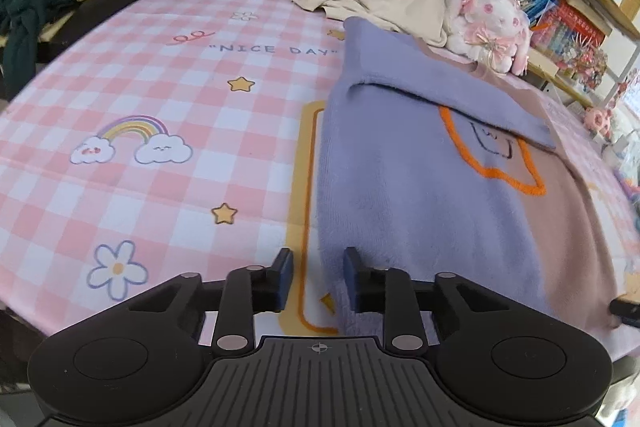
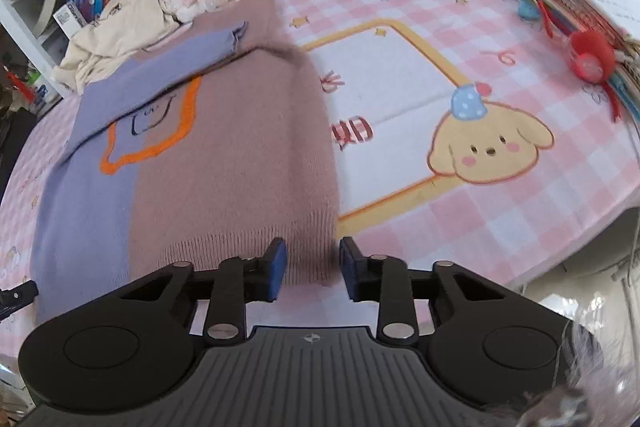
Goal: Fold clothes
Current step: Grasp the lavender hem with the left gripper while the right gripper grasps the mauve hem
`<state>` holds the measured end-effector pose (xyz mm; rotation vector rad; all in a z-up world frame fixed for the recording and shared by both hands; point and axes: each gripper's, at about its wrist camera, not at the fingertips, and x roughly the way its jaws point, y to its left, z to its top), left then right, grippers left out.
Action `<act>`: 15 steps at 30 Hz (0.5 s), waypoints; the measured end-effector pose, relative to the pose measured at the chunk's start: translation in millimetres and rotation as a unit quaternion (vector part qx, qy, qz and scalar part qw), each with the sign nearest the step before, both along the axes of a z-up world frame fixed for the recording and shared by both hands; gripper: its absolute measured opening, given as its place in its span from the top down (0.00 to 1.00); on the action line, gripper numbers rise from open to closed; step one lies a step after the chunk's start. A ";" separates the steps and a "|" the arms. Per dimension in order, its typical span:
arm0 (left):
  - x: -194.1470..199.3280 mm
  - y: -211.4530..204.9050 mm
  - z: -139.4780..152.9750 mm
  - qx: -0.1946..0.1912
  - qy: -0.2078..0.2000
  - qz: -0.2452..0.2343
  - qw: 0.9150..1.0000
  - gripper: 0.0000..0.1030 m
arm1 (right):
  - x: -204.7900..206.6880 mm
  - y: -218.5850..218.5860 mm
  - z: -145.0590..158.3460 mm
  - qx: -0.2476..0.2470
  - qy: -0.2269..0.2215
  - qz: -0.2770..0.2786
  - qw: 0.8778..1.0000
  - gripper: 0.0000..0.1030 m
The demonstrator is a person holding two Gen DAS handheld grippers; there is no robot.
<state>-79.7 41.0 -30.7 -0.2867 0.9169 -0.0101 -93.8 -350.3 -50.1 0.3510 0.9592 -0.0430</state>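
Your bench [image 1: 160, 75], under its pink checked cloth, carries the sweater [image 1: 400, 187] flat, both sleeves already folded across its chest; take the sweater as your landmark. At its purple hem corner sits your left hand-held gripper [image 1: 318, 277], jaws narrowed but with a visible gap, one pad over the fabric edge, nothing clearly pinched. At its brown hem corner your right hand-held gripper [image 2: 313, 269] straddles the ribbed hem the same way, not yet clamped as far as you can see. You appear to be starting the hem-to-collar fold: next, close firmly on both corners, then lift evenly towards the collar beside the plush rabbit [image 1: 488, 23].
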 end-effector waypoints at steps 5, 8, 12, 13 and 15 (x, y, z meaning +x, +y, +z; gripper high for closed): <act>2.2 -3.1 8.2 -0.026 -0.005 0.000 1.000 0.97 | 3.0 8.0 7.3 -0.024 -0.014 0.010 1.000 0.92; -3.7 -14.3 25.7 -0.035 -0.039 -0.024 0.998 0.97 | -4.5 16.9 24.2 -0.006 -0.063 0.035 0.997 0.95; -2.1 -18.5 22.0 -0.040 -0.035 -0.032 0.998 0.93 | -1.8 18.7 28.0 0.054 -0.068 0.044 0.995 0.95; -1.0 -16.6 18.3 -0.046 -0.028 -0.028 0.998 0.90 | 0.4 17.6 26.2 0.057 -0.061 0.041 0.996 0.94; -2.4 -12.0 14.0 -0.062 -0.021 -0.021 0.998 0.88 | 2.4 13.9 22.5 0.062 -0.049 0.039 0.996 0.91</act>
